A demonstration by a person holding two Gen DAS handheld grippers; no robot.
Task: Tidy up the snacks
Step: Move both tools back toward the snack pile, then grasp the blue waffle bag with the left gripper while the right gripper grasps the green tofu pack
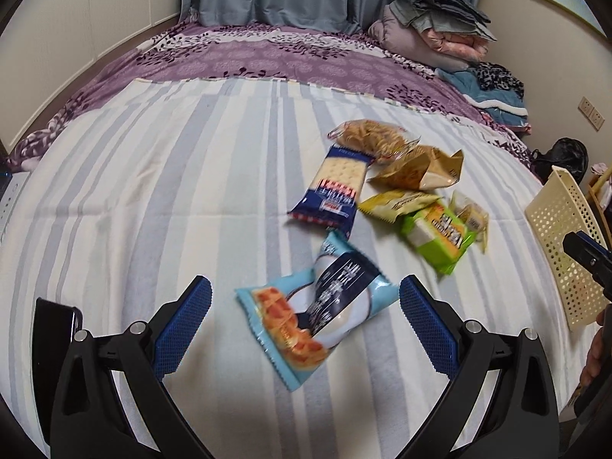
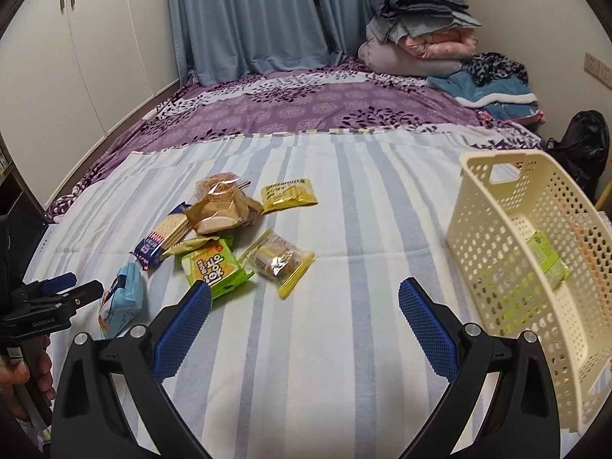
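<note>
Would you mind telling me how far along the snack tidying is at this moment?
Early on. Done: one green packet already lies in the cream basket. In hand: nothing; the left gripper is open around the light-blue packet, and the right gripper is open and empty. Left: the blue cracker pack, green wafer pack and the others on the striped blanket.

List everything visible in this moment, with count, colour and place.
light blue snack packet: 1, between the left fingers on the bed
cracker pack: 1, dark blue, in the pile
green snack pack: 1, pile's near edge
yellow packets: 2, one behind the pile, one partly under it
clear-wrapped snacks: 3, one yellow-edged, two brownish
basket: 1, cream, right, holding a green packet
striped sheet: 1, blue-white, over a purple bedspread
folded bedding: stack, far corner
curtains: blue, behind the bed
left gripper: open
right gripper: open, over bare sheet
</note>
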